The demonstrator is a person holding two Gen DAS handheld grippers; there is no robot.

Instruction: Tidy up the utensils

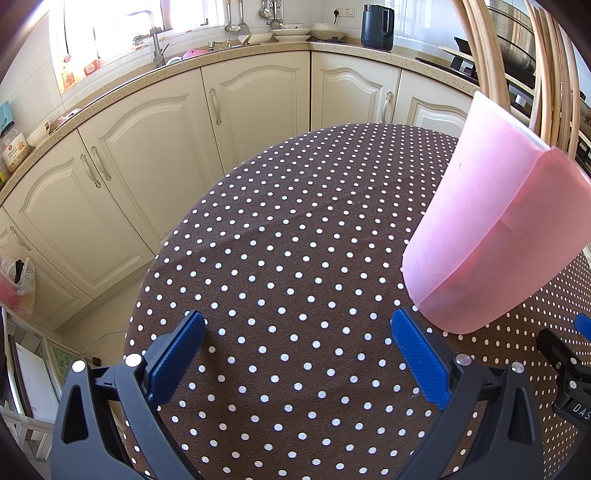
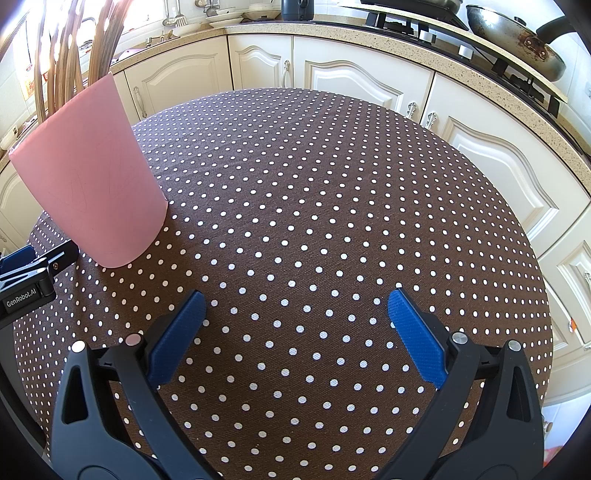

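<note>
At the bottom of the left wrist view you see the left gripper (image 1: pixel 298 328) with its blue pads (image 1: pixel 419 363) spread wide and nothing between them — only the brown polka-dot tablecloth (image 1: pixel 288 236) lies below. The right gripper (image 2: pixel 295 308), at the bottom of the right wrist view, stands the same way: jaws wide apart, empty, over bare cloth. Each gripper also shows at the other view's edge, the right one at the lower right of the left view, the left one at the lower left of the right view. Next, note the pink holder (image 1: pixel 491 236) at the right of the left view; it stands on the cloth just beyond the right-hand pad, not gripped. In the right wrist view the same holder (image 2: pixel 92 173) sits at the upper left. A bundle of wooden chopsticks (image 1: pixel 546 74) rises out of its top, fanned outward and running off the upper edge of the frame. Farther back, cream cabinets (image 1: pixel 255 103) and a speckled countertop (image 1: pixel 184 70) curve across the top — with a dark kettle (image 1: pixel 377 26) at upper centre of the left view and a wok (image 2: pixel 517 37) at the upper right of the right view.
</note>
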